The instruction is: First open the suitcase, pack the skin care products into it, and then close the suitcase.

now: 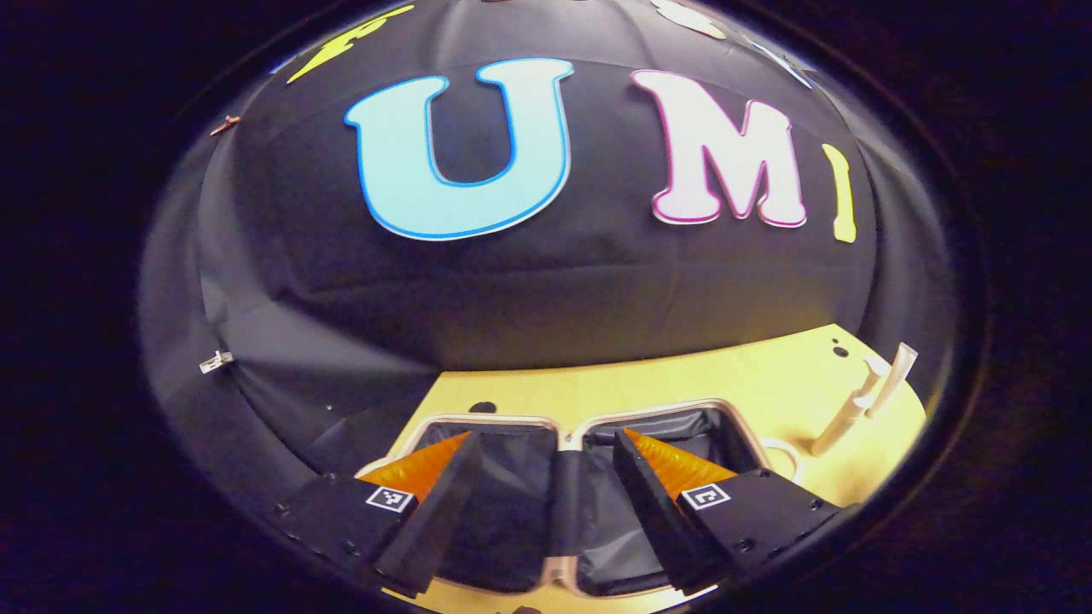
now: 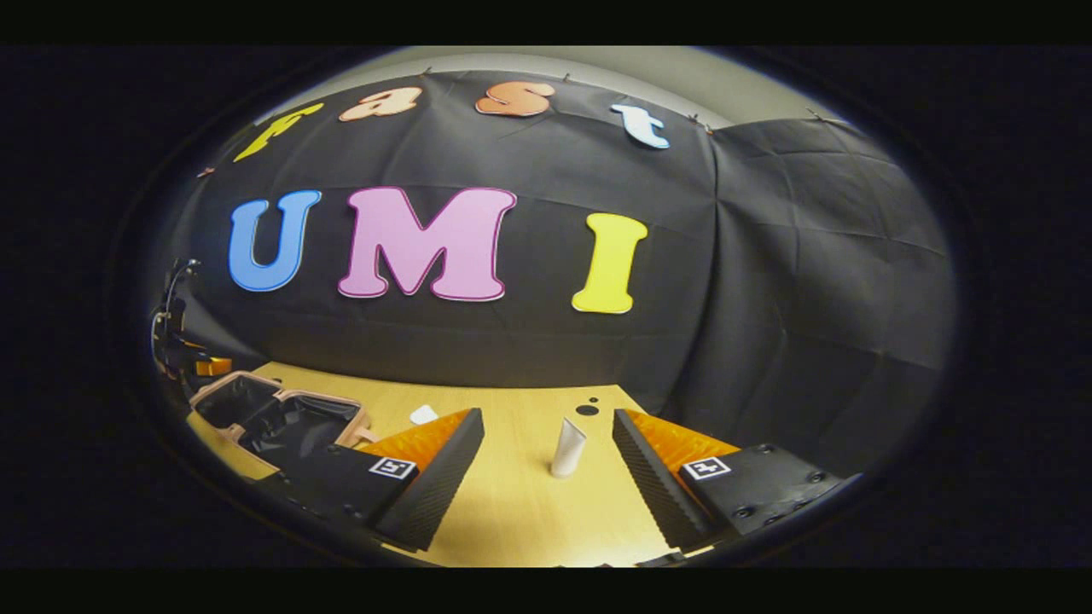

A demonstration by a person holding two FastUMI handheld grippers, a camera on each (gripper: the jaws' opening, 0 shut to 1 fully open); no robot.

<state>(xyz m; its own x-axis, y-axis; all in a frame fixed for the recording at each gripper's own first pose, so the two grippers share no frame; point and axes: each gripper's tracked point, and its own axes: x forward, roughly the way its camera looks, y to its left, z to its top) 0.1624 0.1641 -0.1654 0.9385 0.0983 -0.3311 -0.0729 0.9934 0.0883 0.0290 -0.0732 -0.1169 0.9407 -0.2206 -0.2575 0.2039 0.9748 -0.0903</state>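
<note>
The suitcase (image 1: 563, 424) lies open on the wooden table, its two pink-rimmed halves lined in black. My left gripper (image 1: 546, 435) hovers open above it with nothing between its fingers. Two white tubes (image 1: 853, 411) stand on the table right of the suitcase, and a round white item (image 1: 778, 450) sits at its right edge. In the right gripper view a white tube (image 2: 567, 448) stands upright ahead of my right gripper (image 2: 547, 415), which is open and apart from it. The open suitcase (image 2: 256, 401) lies far left, with the other gripper (image 2: 183, 354) beyond it.
The black cloth wall (image 2: 529, 341) rises close behind the wooden table (image 2: 512, 512). A small white item (image 2: 424, 414) lies on the table between the suitcase and the tube. Dark holes (image 2: 587, 409) mark the tabletop near the wall.
</note>
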